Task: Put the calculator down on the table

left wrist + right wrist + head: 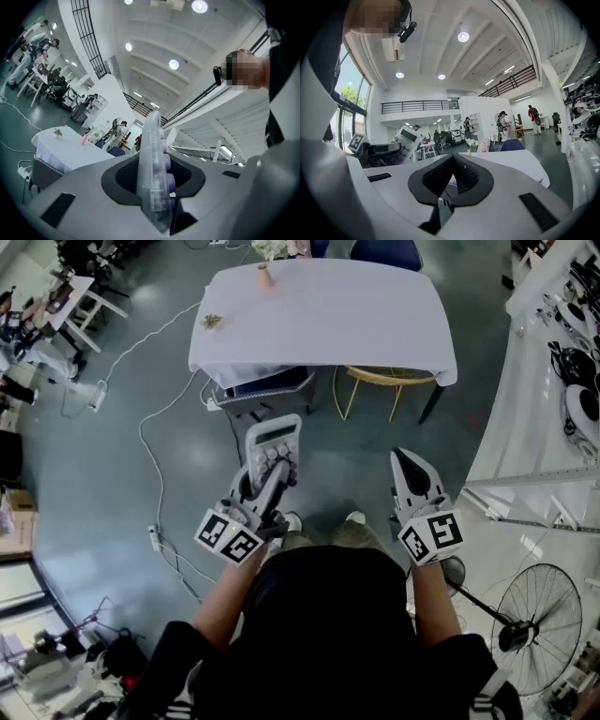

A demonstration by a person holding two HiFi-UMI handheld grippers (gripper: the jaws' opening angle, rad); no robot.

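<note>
A pale grey calculator point(273, 441) with lilac keys stands upright in my left gripper point(271, 476), which is shut on its lower end. In the left gripper view the calculator point(151, 154) shows edge-on between the pads, keys to the right. From the right gripper view the calculator point(406, 139) appears at the left, held in the air. My right gripper point(410, 465) is shut with nothing in it, level with the left one, its pads meeting at a point point(453, 158). The white-clothed table point(337, 320) stands ahead, beyond both grippers, above the grey floor.
On the table are a pink vase point(265, 277) and a small sprig point(211, 322). Under it stand a grey crate point(265, 390) and a yellow stool point(386, 381). A white cable and power strip point(155, 537) lie at the left, a fan point(530, 615) and white bench point(548, 399) at the right.
</note>
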